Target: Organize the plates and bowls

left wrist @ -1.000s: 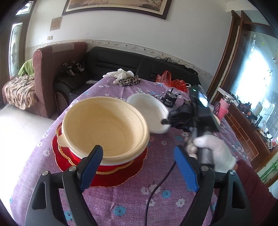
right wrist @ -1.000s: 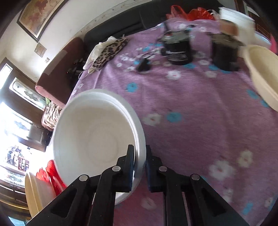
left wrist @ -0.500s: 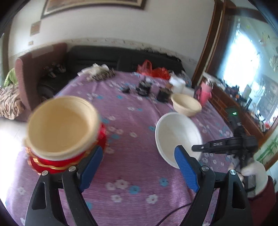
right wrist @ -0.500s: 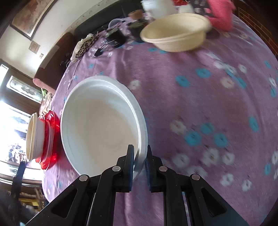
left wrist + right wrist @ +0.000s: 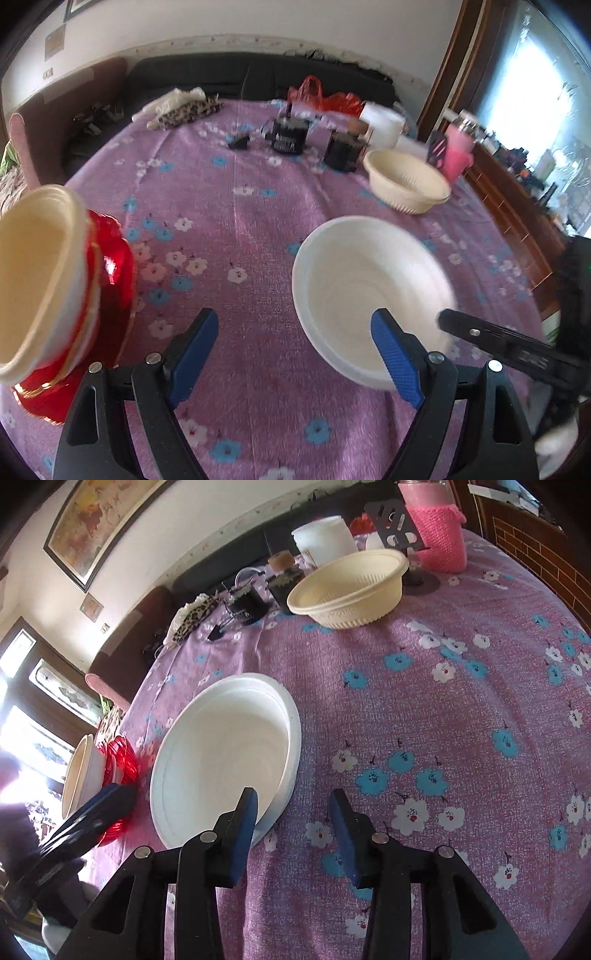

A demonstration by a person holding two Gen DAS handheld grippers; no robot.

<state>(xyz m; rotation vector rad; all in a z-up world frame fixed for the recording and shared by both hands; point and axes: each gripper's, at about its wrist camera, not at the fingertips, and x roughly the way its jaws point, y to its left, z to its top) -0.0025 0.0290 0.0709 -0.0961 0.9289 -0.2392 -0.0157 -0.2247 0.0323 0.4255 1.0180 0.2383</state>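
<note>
A white bowl (image 5: 221,753) lies on the purple flowered tablecloth (image 5: 461,709), also in the left wrist view (image 5: 365,280). My right gripper (image 5: 293,834) is open just behind its near rim, its left finger (image 5: 243,830) over the rim. My left gripper (image 5: 295,354) is open and empty above the cloth, left of the white bowl. A cream bowl stacked on red plates (image 5: 48,291) is at the left edge, also in the right wrist view (image 5: 96,771). A second cream ribbed bowl (image 5: 351,587) stands at the far side, also in the left wrist view (image 5: 406,184).
Black jars (image 5: 288,136) and a white container (image 5: 380,125) stand at the back. A pink knitted bottle (image 5: 436,528) and a dark phone stand (image 5: 399,528) are behind the cream bowl. A leopard-print cloth (image 5: 184,110) lies far left. A sofa (image 5: 221,77) is beyond the table.
My right gripper opened and let go of the white bowl, which now rests on the cloth. My left gripper swung right, away from the cream bowl on the red plates.
</note>
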